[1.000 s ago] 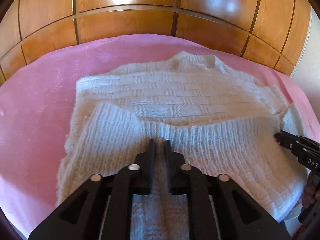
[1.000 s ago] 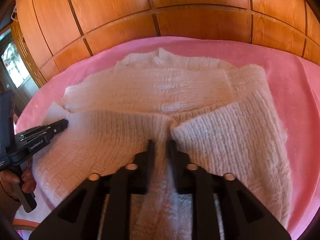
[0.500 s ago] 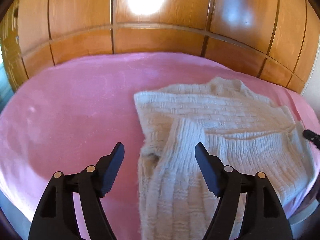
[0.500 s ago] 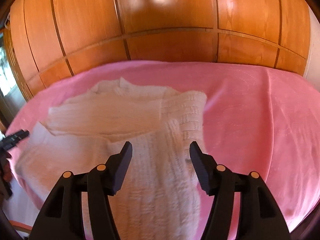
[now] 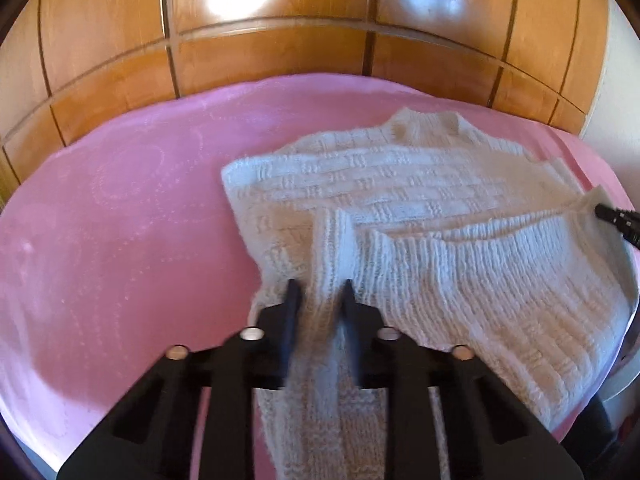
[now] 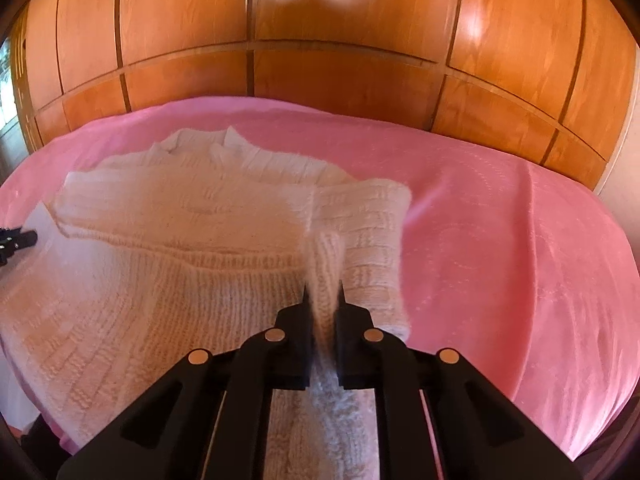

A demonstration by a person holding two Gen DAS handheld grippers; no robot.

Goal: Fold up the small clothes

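A white knitted sweater (image 5: 400, 192) lies on the pink cloth, its lower part folded up over its body; it also shows in the right wrist view (image 6: 192, 216). My left gripper (image 5: 319, 292) is shut on the ribbed fold at the sweater's left side. My right gripper (image 6: 323, 294) is shut on the ribbed fold at the sweater's right side. Each gripper's tip shows at the edge of the other view: the right one (image 5: 612, 216) and the left one (image 6: 20, 238).
A pink cloth (image 5: 120, 220) covers the surface, also in the right wrist view (image 6: 500, 240). Wooden panelled wall (image 5: 280, 52) stands right behind it. Bare pink cloth lies left of the sweater and to its right.
Both grippers let go of the hem, opened, moved outward to the sweater's sides, and have now shut on the side folds there.
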